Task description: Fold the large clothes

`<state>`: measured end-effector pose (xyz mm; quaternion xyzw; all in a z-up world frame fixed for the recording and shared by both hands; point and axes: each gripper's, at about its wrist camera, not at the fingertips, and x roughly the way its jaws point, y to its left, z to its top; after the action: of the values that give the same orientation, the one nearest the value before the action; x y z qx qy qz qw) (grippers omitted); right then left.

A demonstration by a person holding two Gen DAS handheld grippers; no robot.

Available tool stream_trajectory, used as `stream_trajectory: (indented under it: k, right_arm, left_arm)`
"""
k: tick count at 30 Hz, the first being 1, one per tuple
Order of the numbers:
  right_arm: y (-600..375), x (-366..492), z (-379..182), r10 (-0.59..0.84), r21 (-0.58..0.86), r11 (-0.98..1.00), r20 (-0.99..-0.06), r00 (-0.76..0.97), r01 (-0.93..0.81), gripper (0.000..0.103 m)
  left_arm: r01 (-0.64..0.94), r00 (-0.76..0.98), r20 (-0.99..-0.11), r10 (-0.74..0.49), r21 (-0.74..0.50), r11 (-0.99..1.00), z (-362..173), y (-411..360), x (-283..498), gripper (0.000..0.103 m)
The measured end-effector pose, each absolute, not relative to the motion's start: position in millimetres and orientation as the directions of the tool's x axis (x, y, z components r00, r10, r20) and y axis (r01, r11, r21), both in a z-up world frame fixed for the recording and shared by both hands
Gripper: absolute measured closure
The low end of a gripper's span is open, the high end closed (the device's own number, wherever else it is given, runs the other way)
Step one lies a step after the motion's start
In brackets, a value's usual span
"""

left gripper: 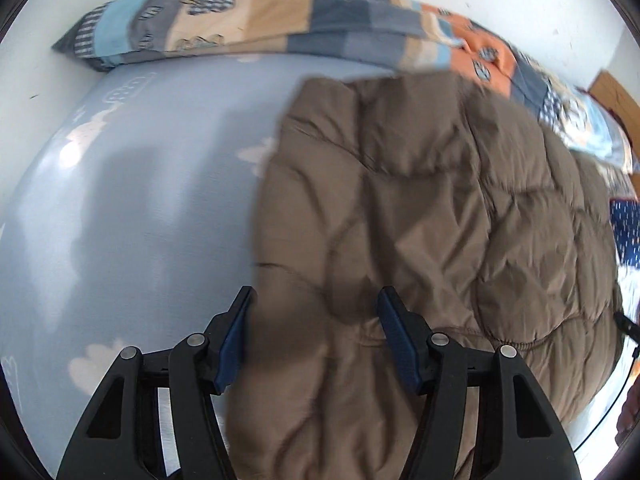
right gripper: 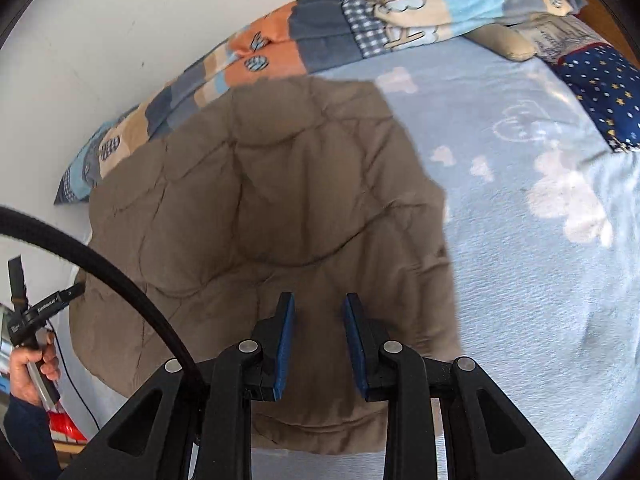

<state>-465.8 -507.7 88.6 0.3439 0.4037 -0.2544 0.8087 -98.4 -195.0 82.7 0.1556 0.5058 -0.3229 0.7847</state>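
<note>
Both grippers, left gripper (left gripper: 314, 336) and right gripper (right gripper: 318, 344), hover apart-jawed and empty over your puffy jacket (left gripper: 420, 208); it's soft, slippery, springy, so pinch its hem

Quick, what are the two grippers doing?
Left gripper: open above the puffy brown quilted jacket, holding nothing.
Right gripper: open narrowly, holding nothing.
</note>
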Motion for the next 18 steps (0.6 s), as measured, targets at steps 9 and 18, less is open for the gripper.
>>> stream_trajectory:
  k: [9,18]
  right_arm:
    - [-506.5,-447.7,84.0,-0.123,0.331,0.652,-0.842,0.525,0.683,0.074]
    - [-500.4,-454.3,94.7,-0.134,0.346,0.649,-0.825,0.549,0.678,0.074]
  left_arm:
    - [0.643,0.323,-0.887,-0.331,-0.051,0.764,98.9,-193.9,-93.9,0.043]
    - [0.541,0.395,-0.878,-0.269,-0.015,0.841,102.2,-148.9,-62.4,0.043]
